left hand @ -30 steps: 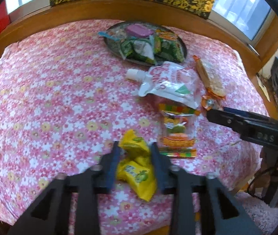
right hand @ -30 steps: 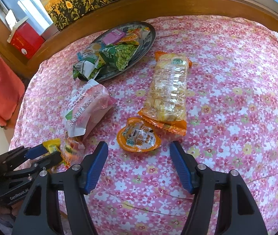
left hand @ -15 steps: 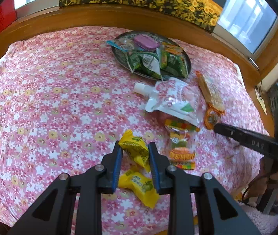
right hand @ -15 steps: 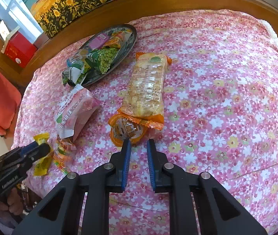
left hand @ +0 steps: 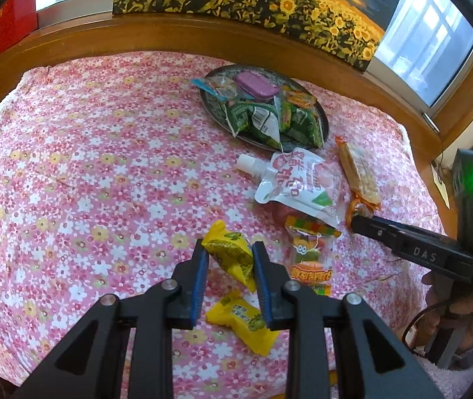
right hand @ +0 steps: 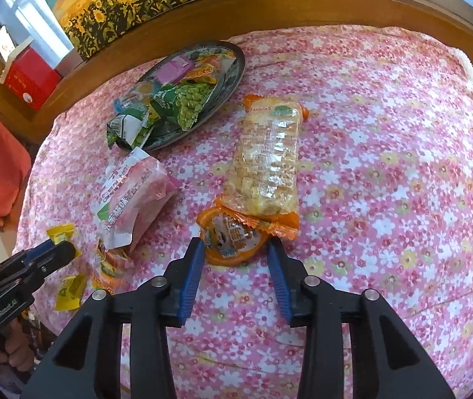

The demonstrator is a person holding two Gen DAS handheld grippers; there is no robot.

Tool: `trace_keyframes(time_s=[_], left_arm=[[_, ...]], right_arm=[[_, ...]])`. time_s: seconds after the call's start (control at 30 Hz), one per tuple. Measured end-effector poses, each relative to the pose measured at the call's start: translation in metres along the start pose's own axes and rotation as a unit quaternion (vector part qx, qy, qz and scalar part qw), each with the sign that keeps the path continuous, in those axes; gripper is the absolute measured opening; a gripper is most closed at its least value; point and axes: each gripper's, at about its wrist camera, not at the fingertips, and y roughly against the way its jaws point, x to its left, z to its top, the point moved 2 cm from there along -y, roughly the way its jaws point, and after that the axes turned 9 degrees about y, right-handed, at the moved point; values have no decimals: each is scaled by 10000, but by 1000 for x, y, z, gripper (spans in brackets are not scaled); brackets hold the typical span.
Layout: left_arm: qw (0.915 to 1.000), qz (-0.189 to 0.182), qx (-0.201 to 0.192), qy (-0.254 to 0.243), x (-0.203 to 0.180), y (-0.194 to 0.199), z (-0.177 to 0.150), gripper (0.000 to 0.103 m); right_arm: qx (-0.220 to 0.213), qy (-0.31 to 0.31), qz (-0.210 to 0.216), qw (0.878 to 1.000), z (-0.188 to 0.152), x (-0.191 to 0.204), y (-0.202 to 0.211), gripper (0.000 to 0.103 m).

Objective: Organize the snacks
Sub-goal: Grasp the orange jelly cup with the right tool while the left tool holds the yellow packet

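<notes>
1. Left wrist view, my left hand-held gripper: jaws narrowed onto a yellow candy packet, which sits raised between the blue pads. I judge this a pick meant for the plate.
2. Same view, second yellow candy packet: lying flat on the floral worktop, below and apart from the held one. Not yet collected.
3. Same view, dark plate: at the far side of the cloth, already carrying green packets and a purple packet. It serves as the gathering point.
4. Same view, white spouted pouch: just beside the plate's near rim, partly overlapping a gummy bag. A long cracker pack lies to their right.
5. Right wrist view, my right hand-held gripper: jaws moderately apart, straddling the orange jelly cup, pads beside its rim. I cannot tell whether they touch it; no grip is made.
6. Same view, cracker pack: its near end overlaps the jelly cup's far edge, so the cup may drag on it when lifted.
7. Same view, red box: on the wooden ledge, well apart from the snacks.
</notes>
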Motion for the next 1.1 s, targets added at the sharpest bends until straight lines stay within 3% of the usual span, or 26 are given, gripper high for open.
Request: trace_keyframes(time_s=[0.17,0.27,0.6,1.1], left_arm=[[10000,-10,3,7,1,0,0,27],[10000,-31,-13,-11,1,1,1,27],[9999,-108,-63,-53,0,4,7,27],[9998,-165,31,-145,-4,6,14,27]], right_arm=[[-39,31,-53,10000,-1,1,0,39],[-38,-8,-129,9999,-1,0,0,27],[-150,-81,86,9998,-4,-3,13,9],[-395,187,164,9989,-3,12,34,3]])
